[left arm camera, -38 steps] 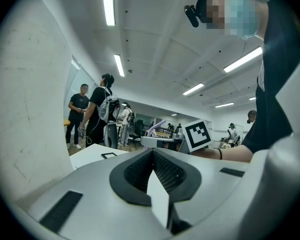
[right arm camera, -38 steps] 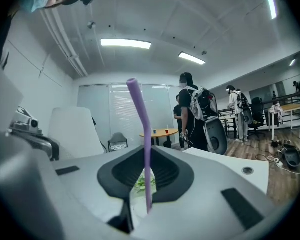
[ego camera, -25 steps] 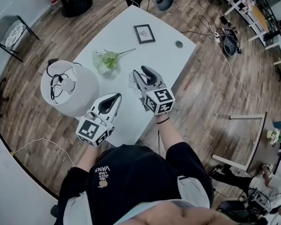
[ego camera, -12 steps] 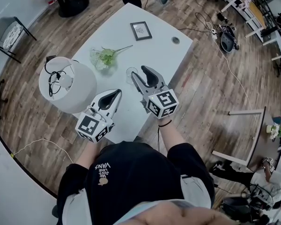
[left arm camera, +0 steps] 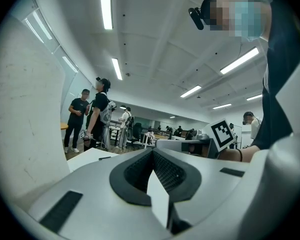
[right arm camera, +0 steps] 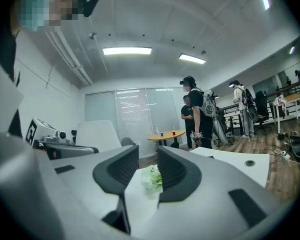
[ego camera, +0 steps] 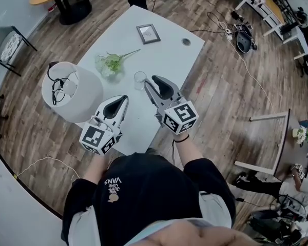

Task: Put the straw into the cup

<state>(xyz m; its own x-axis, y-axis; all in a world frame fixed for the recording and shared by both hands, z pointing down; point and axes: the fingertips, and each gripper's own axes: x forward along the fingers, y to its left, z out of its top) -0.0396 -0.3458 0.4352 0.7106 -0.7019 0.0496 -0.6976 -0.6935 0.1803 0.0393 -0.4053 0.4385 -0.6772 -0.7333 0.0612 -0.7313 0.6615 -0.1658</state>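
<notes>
**Office table set, straw nowhere in sight**

White table (ego camera: 164, 45) on a wood floor filled the scene, with a pale lampshade (ego camera: 72, 91) off to the left of the left gripper (ego camera: 124, 97). That gripper was clenched on nothing. The right gripper (ego camera: 153, 81) had its jaws apart and closing, nothing between them. Just ahead of its tips stood the cup (ego camera: 139, 79), small, clear, upright and seemingly empty. No straw could be made out in any view. Finding it would likely come first, followed by a light pinch near one end and a vertical drop so the light cup stayed standing.
</notes>
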